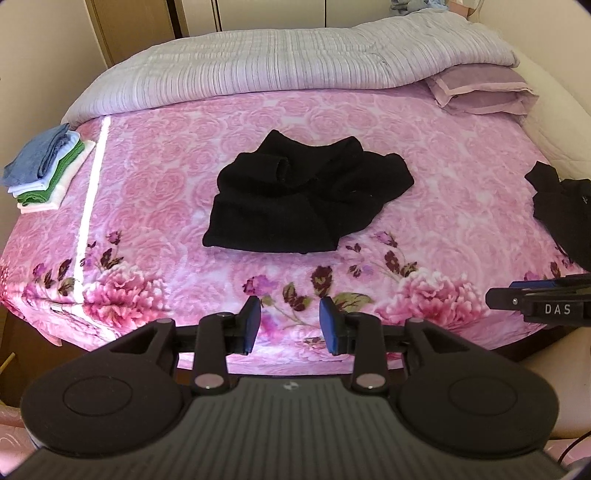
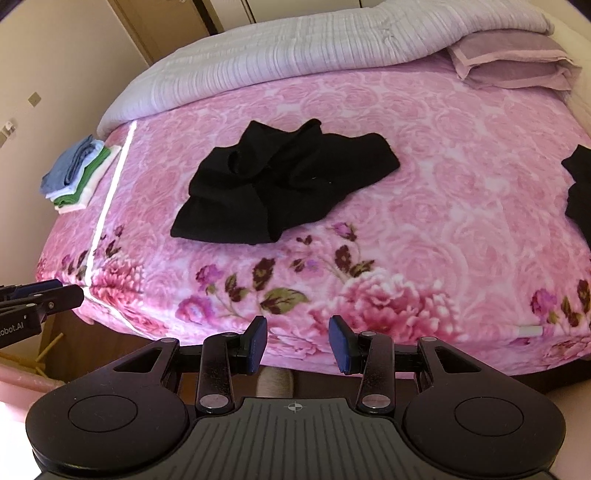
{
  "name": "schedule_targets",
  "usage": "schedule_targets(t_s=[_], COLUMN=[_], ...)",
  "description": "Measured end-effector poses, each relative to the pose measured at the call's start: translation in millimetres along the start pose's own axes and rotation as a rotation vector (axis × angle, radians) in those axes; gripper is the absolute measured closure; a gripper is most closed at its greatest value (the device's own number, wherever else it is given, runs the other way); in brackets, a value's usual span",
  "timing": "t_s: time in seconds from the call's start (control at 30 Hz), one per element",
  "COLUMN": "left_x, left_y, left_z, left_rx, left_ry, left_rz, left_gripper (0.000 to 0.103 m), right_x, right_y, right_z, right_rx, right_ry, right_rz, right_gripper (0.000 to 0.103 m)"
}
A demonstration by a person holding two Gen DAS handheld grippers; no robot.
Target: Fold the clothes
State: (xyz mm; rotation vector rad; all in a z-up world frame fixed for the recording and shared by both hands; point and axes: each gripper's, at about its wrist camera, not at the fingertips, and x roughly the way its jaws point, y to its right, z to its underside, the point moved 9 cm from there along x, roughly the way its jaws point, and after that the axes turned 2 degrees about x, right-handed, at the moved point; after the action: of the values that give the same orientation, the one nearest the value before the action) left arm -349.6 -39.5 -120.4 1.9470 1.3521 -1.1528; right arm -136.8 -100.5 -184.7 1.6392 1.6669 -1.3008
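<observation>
A crumpled black garment (image 1: pixel 306 195) lies in the middle of the pink floral bed (image 1: pixel 147 192); it also shows in the right wrist view (image 2: pixel 284 184). A second black garment (image 1: pixel 565 210) lies at the bed's right edge, also seen in the right wrist view (image 2: pixel 580 188). My left gripper (image 1: pixel 290 325) is open and empty, held off the bed's near edge. My right gripper (image 2: pixel 297 345) is open and empty, also off the near edge. Each gripper shows side-on in the other's view, the right one (image 1: pixel 535 301) and the left one (image 2: pixel 40 299).
A stack of folded clothes (image 1: pixel 44 170), blue, white and green, sits at the bed's left edge. A folded grey quilt (image 1: pixel 288 62) and a mauve pillow (image 1: pixel 484 92) lie at the far side. Wardrobe doors (image 1: pixel 136 26) stand behind.
</observation>
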Motion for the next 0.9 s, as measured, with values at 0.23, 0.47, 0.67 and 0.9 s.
schedule_targets(t_s=[0.23, 0.47, 0.67, 0.9], left_x=[11, 44, 79, 109], left_y=[-19, -45, -84, -120], left_z=[-3, -22, -47, -93], left_rx=[-0.001, 0.042, 0.113, 0.221], left_ry=[-0.011, -0.034, -0.062, -0.055], left_rz=[0.012, 0.075, 0.099, 0.148], left_gripper=[0.071, 0.071, 0.071, 0.071], right_x=[12, 30, 52, 73], right_y=[-12, -12, -27, -63], right_z=[-4, -22, -48, -82], right_rx=[0.008, 0.089, 0.181, 0.243], right_ry=[-0.009, 0.002, 0.0, 0.026], right_rz=[0.007, 0.068, 0.11, 0.153], right_gripper=[0.062, 0.062, 0.062, 0.062])
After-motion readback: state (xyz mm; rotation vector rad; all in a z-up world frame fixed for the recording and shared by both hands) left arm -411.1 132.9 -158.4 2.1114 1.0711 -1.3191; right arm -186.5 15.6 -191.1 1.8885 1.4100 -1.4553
